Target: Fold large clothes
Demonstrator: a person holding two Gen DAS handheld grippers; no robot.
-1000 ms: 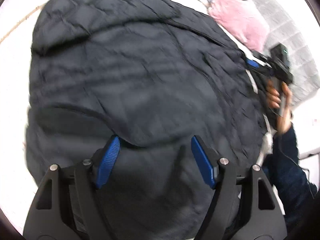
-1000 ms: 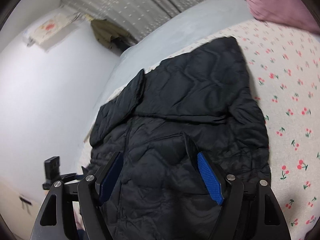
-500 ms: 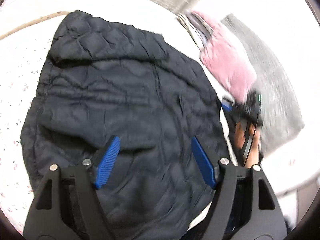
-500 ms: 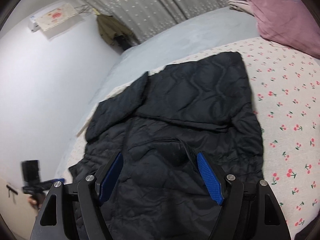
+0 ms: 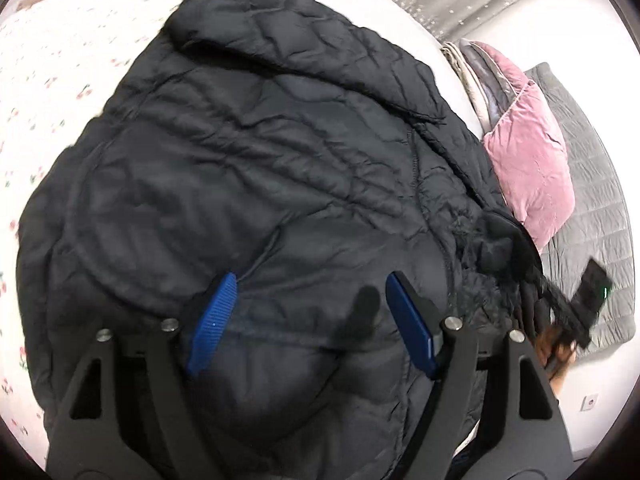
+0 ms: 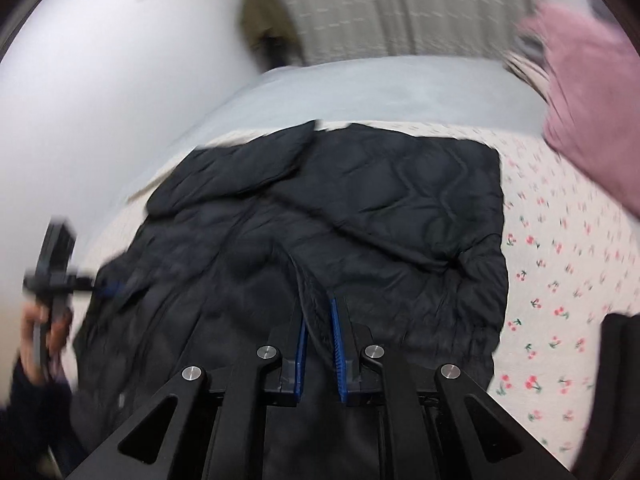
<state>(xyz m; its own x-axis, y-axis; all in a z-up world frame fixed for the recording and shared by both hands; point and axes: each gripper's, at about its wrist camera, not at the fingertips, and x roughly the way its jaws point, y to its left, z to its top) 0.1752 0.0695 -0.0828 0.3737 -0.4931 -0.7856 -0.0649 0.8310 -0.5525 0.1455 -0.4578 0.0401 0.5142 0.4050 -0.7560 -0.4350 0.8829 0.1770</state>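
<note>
A black quilted jacket is spread on the cherry-print bed. Its near edge is pinched by the right hand-held gripper, apparently for lifting into a fold. The left hand-held gripper is held released above it.
</note>
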